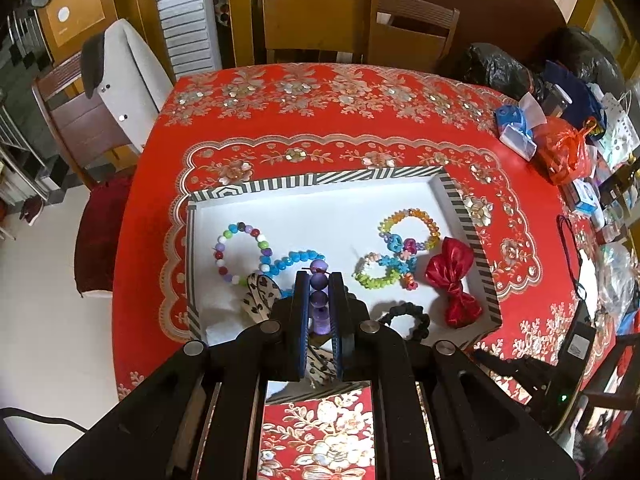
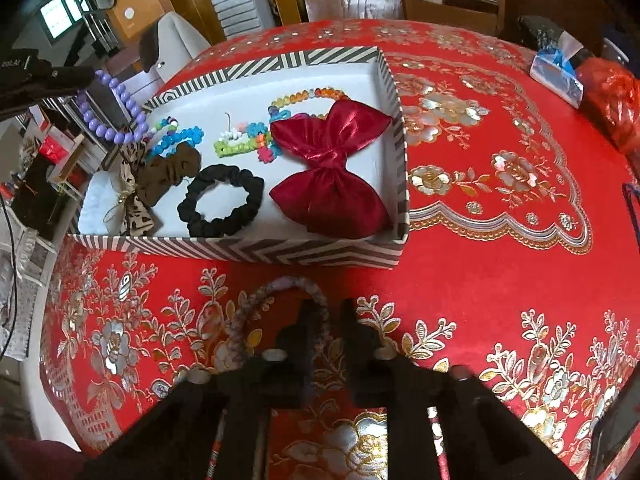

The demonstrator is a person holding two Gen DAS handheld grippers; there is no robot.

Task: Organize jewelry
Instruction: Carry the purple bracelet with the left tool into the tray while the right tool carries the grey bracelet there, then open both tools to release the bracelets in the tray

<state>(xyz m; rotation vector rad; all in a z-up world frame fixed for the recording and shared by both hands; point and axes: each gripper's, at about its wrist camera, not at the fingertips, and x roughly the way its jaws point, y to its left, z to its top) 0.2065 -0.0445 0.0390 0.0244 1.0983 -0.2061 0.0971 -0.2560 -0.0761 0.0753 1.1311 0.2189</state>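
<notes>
Purple bead bracelet [image 1: 319, 285] pinched between the closed jaws of the left gripper [image 1: 319, 280], held above the striped box [image 1: 468, 216]. Inside the box: multicolour bead bracelet [image 1: 240, 252], blue bead bracelet [image 1: 294, 258], black scrunchie [image 2: 221, 200], red satin bow [image 2: 334, 172]. Right gripper [image 2: 326, 316] low over the red tablecloth [image 2: 480, 260], jaws slightly apart, straddling a braided hair tie [image 2: 276, 300] lying in front of the box.

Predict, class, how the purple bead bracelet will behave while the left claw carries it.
The purple bead bracelet probably hangs floppy: in the right view it droops in a loop from the left claw. Its round, glossy beads could slip between the pads, and would likely roll somewhat if dropped.
</notes>
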